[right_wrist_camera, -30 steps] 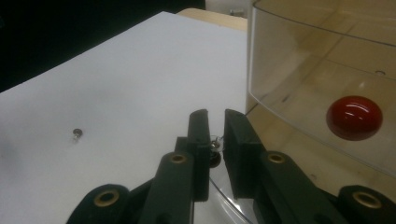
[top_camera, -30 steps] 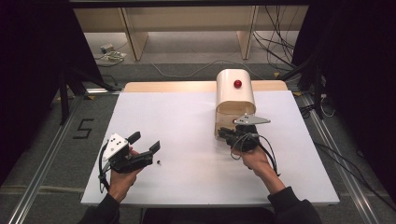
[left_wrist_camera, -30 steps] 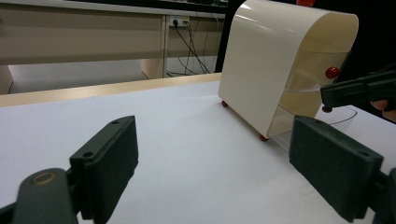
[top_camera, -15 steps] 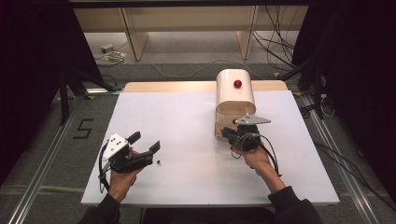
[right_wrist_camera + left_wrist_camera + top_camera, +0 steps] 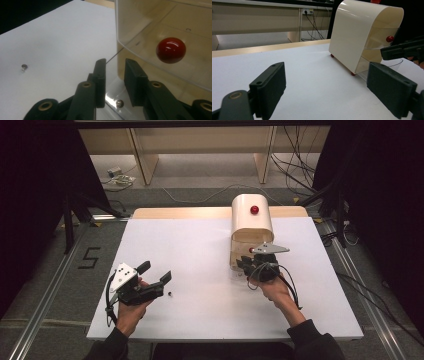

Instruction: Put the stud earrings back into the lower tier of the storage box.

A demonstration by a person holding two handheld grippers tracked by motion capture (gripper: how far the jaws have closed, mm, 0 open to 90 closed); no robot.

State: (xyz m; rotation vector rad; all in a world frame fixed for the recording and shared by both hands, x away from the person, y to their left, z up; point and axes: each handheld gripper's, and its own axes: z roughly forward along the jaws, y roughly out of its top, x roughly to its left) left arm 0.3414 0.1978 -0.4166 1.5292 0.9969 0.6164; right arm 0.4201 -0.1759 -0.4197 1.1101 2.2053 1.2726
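The bread box [image 5: 251, 227] stands at the far right of the white surface [image 5: 200, 245], a cream curved shell with a red knob [image 5: 254, 209] on top and small red feet at its base. Its front is a clear flap [image 5: 160, 37] bearing a second red knob [image 5: 171, 50]. Nothing can be made out inside the box.

The right gripper [image 5: 248, 265] sits at the box's front, low by the flap's edge. Its 2 fingers [image 5: 100, 75] have just been opening; in the right gripper view they stand a narrow gap apart, the flap's lower corner close beside them. Whether the edge still passes between the pads cannot be told.

The left gripper [image 5: 155, 272] is held at the near left of the surface, well apart from the box, its fingers [image 5: 270, 83] spread wide with nothing between them. A small dark screw [image 5: 170, 294] lies on the surface just beside it.

Beyond the surface's wooden far edge are a grey floor, pale furniture legs, loose cables and a power strip. A "5" [image 5: 88, 257] is marked on the floor at left.
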